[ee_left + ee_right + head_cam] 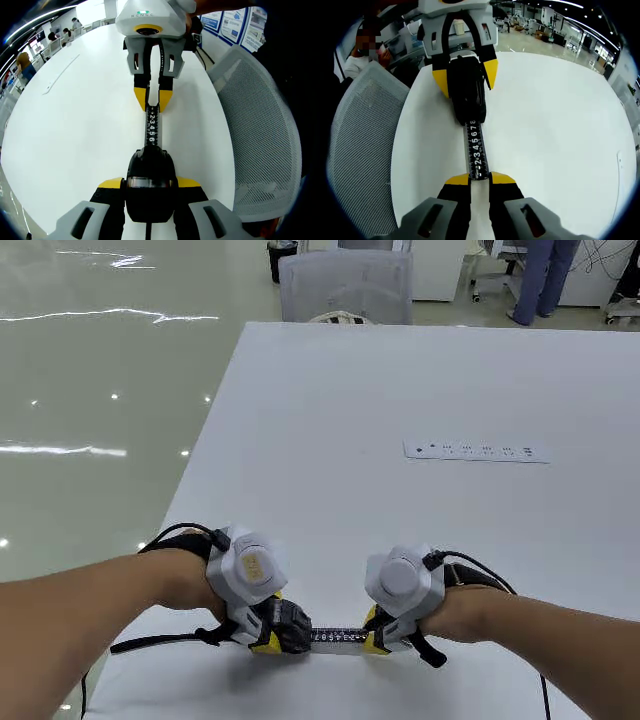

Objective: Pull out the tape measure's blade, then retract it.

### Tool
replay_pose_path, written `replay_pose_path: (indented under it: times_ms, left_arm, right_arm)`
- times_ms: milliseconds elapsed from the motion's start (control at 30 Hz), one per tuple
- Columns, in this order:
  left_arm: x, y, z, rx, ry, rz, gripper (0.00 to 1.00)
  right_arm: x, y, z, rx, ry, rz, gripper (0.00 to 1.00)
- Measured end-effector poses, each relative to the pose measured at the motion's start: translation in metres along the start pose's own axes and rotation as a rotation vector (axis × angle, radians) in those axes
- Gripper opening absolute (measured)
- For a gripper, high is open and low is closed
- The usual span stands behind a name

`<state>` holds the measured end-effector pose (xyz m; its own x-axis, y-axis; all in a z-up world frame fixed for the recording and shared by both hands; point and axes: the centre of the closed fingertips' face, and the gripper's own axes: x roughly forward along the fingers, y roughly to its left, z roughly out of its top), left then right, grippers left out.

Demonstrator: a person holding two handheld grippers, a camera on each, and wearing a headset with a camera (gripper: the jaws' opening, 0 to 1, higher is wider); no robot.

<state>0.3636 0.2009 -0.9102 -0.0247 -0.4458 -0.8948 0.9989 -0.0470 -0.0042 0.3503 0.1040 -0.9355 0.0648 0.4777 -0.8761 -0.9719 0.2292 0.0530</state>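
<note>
A black tape measure case (pixel 149 182) sits between the yellow-tipped fingers of my left gripper (pixel 150 183), which is shut on it; I also see the case (pixel 290 626) near the table's front edge and the case (pixel 467 95) in the right gripper view. A short stretch of black numbered blade (pixel 152 127) (pixel 477 151) (pixel 337 636) runs out of the case, low over the table. My right gripper (pixel 479 177) (pixel 372 640) is shut on the blade's end. The left gripper (pixel 270 638) and the right one face each other, a short gap apart.
The white table (pixel 400 390) stretches away ahead. A long white power strip (pixel 476 451) lies at mid-right. A grey mesh chair (pixel 345 285) stands at the table's far end, another mesh chair (pixel 260 130) close behind me. A person (pixel 540 275) stands far back right.
</note>
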Motion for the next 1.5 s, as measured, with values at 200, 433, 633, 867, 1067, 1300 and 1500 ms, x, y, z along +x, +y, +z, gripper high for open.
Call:
replay_pose_path:
  times_ms: [200, 433, 633, 867, 1067, 1300, 1500]
  left_arm:
    - [0.0, 0.0, 0.0, -0.001, 0.0, 0.001, 0.34]
    - [0.0, 0.0, 0.0, 0.0, 0.003, 0.001, 0.34]
    - [0.0, 0.0, 0.0, -0.002, 0.003, 0.004, 0.34]
    - [0.0, 0.0, 0.0, -0.002, 0.003, 0.003, 0.34]
    - [0.0, -0.001, 0.0, 0.006, 0.003, 0.0, 0.34]
    - [0.0, 0.0, 0.0, 0.002, 0.006, 0.005, 0.34]
    - [0.001, 0.0, 0.0, 0.001, 0.009, 0.007, 0.34]
  right_arm:
    - [-0.002, -0.001, -0.002, 0.0, 0.001, -0.002, 0.12]
    - [-0.004, -0.001, -0.006, 0.005, 0.008, -0.002, 0.11]
    - [-0.005, -0.002, -0.009, 0.009, 0.013, -0.007, 0.11]
    - [-0.007, -0.002, -0.012, 0.015, 0.018, -0.011, 0.11]
    - [-0.007, -0.002, -0.015, 0.016, 0.021, -0.012, 0.11]
    - [-0.009, -0.004, -0.019, 0.021, 0.023, -0.02, 0.11]
    - [-0.011, -0.004, -0.022, 0.022, 0.029, -0.021, 0.11]
